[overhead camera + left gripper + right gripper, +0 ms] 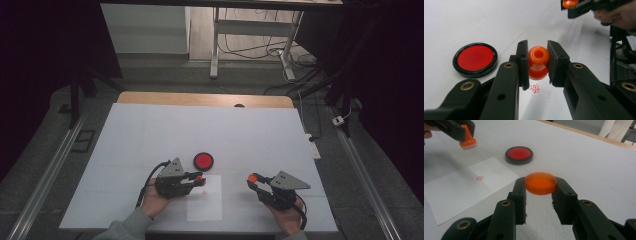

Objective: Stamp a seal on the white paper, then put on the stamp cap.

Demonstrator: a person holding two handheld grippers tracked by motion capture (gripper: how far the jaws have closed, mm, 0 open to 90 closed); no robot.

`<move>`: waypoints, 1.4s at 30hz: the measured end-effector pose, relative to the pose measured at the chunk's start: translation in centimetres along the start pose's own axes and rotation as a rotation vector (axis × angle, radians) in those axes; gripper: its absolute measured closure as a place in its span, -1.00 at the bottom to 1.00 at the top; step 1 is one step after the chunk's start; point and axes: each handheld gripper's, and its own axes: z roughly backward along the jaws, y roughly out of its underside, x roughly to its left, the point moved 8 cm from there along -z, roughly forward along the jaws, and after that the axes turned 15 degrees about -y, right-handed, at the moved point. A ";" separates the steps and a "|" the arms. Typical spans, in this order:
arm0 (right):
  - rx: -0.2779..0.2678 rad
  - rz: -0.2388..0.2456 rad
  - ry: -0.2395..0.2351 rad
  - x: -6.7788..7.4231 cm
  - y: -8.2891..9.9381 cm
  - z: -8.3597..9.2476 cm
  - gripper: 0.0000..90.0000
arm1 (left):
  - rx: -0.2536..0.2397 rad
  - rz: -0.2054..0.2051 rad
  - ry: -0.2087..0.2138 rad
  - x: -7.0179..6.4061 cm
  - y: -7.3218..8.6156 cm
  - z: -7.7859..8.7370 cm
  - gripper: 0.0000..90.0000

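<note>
stamp, orange with a knob handle, sits clamped between the jaws of the left tool, its flat face lifted off the sheet of paper. in the left gripper view a small red imprint shows on the paper just under the stamp, and the stamp hangs clear of it. the right tool grips an orange cap, a shallow round lid with its hollow side up, pinched at its rim by both jaws and held above the white worktop. the two tools face each other across the paper, well apart, each in one of the person's hands near the front edge of the worktop. a round ink pad, red inside a black case, lies open on the worktop just beyond the paper's far edge, nearer the left tool. in the right gripper view the imprint sits near the middle of the paper, between the ink pad and that sheet's near edge.
</note>
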 end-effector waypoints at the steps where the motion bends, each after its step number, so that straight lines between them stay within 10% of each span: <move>1: 0.000 0.000 0.001 0.0 0.0 0.0 0.43 | -0.004 0.006 0.003 0.1 -0.2 0.2 0.61; 17: 0.001 -0.003 0.003 -0.1 0.0 0.0 0.43 | -0.062 0.061 0.027 1.8 -2.1 3.2 0.61; 42: -0.002 0.000 -0.008 0.2 -0.1 -0.3 0.43 | -0.046 0.051 0.034 1.6 -1.9 2.9 0.61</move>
